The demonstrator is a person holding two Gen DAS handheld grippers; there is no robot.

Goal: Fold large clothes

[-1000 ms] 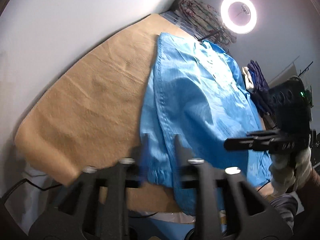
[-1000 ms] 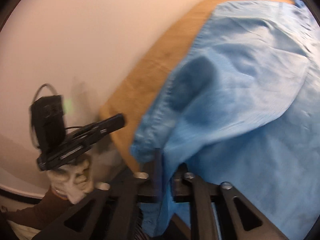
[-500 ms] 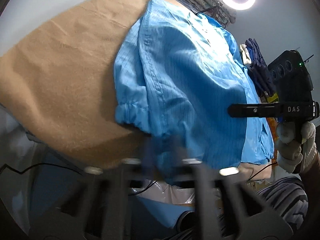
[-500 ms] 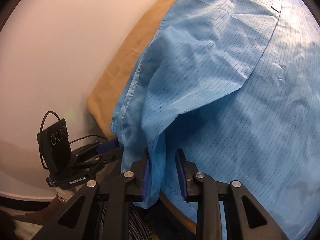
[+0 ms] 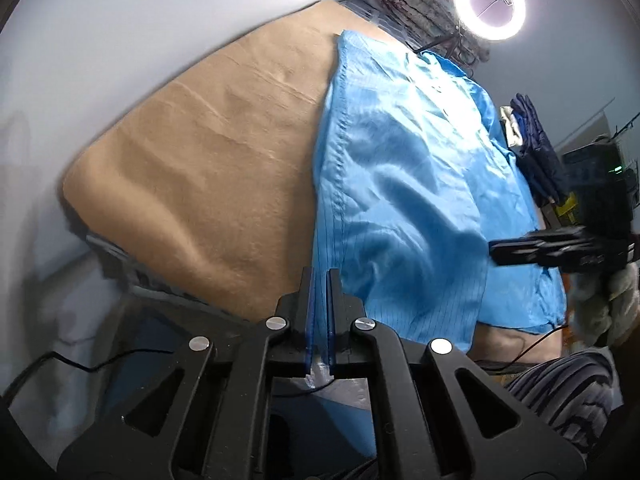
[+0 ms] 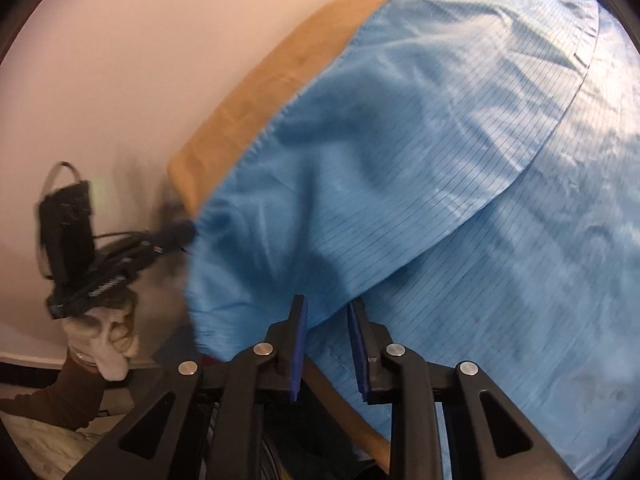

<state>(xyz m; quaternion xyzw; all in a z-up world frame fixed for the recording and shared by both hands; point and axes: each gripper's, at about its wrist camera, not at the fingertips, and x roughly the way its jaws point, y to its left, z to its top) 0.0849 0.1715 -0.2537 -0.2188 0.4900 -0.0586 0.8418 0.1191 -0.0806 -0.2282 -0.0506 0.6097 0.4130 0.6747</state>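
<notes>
A light blue pinstriped garment (image 5: 400,200) (image 6: 440,160) lies on a tan-covered table (image 5: 200,168) (image 6: 256,92), with a sleeve folded across its body. My left gripper (image 5: 320,274) is shut on the garment's near left edge. The right wrist view shows its tip (image 6: 190,232) at the gathered cuff. That edge runs taut up from its jaws. My right gripper (image 6: 326,308) has its pads apart, with the folded sleeve's rim at their tips and the lower layer showing in the gap. In the left wrist view the right gripper (image 5: 494,248) reaches over the garment's right side.
A ring light (image 5: 490,4) glows beyond the table's far end, beside a patterned cloth pile (image 5: 416,8). Dark blue clothes (image 5: 536,152) lie at the right. A plain wall runs along the table's left. White-gloved hands (image 5: 608,304) (image 6: 104,336) hold the grippers. A black cable (image 5: 80,360) trails below the near edge.
My left gripper's jaws have shut on the garment's edge, and that edge now runs straight. The right pads stand wider apart than a second ago, and the sleeve fold has slid toward their tips.
</notes>
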